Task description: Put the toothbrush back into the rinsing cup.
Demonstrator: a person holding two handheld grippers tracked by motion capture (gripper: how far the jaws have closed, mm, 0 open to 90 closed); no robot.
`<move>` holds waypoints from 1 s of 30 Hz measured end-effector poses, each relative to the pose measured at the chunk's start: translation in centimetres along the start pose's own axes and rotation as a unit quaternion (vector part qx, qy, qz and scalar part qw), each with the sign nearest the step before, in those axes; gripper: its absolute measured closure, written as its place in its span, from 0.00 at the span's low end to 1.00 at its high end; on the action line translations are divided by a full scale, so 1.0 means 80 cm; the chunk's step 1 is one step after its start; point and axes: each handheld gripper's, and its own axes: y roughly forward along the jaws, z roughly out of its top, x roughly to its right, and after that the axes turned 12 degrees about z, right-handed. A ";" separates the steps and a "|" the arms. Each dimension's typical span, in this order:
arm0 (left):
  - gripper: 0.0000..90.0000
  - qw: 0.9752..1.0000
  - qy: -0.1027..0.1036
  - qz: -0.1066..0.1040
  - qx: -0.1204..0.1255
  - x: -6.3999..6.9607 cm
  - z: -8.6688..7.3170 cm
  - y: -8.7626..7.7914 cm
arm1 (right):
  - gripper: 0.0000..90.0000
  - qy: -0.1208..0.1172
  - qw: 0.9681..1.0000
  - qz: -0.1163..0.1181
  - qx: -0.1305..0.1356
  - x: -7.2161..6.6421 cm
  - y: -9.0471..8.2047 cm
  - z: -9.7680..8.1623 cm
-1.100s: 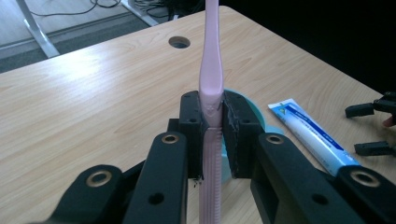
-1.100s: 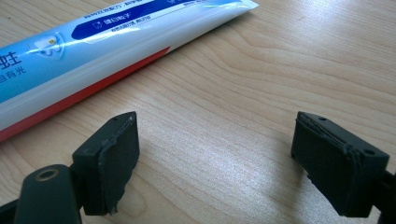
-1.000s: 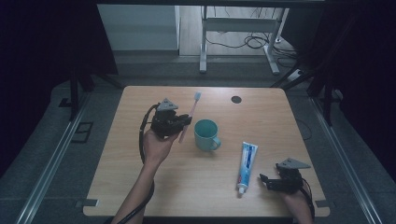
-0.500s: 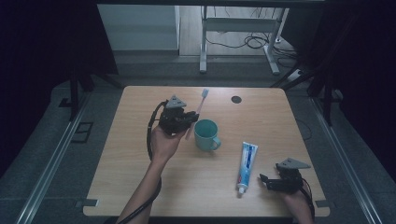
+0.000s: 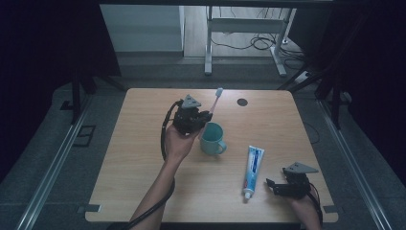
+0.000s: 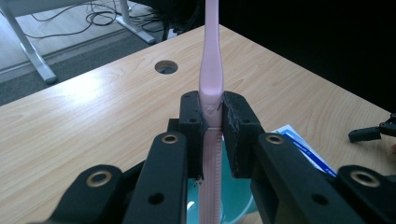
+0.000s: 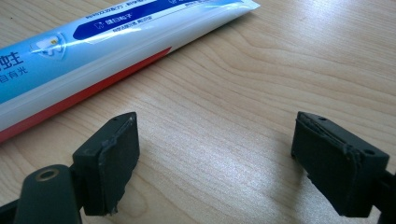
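Pink toothbrush (image 6: 211,84) sits clamped in the left hand-held gripper (image 6: 214,122) above the cup (image 5: 212,139).

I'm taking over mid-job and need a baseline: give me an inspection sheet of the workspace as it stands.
Surface: light wooden table, round cable hole near the far edge.
Job's things: pink plastic toothbrush held above the teal ceramic mug; white-and-blue toothpaste tube lying flat.
Clutter: nothing seen.
Grippers: left claw shut on the toothbrush handle; right claw open, low over the table beside the tube.
Cables: black cable looping from the left claw; loose cables on the floor beyond.
Surroundings: dark curtains, white desk frame behind.
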 end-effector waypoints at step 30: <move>0.88 1.000 0.011 0.010 0.003 0.024 -0.013 0.043 | 0.17 -0.003 1.000 0.003 -0.001 0.000 0.000 0.000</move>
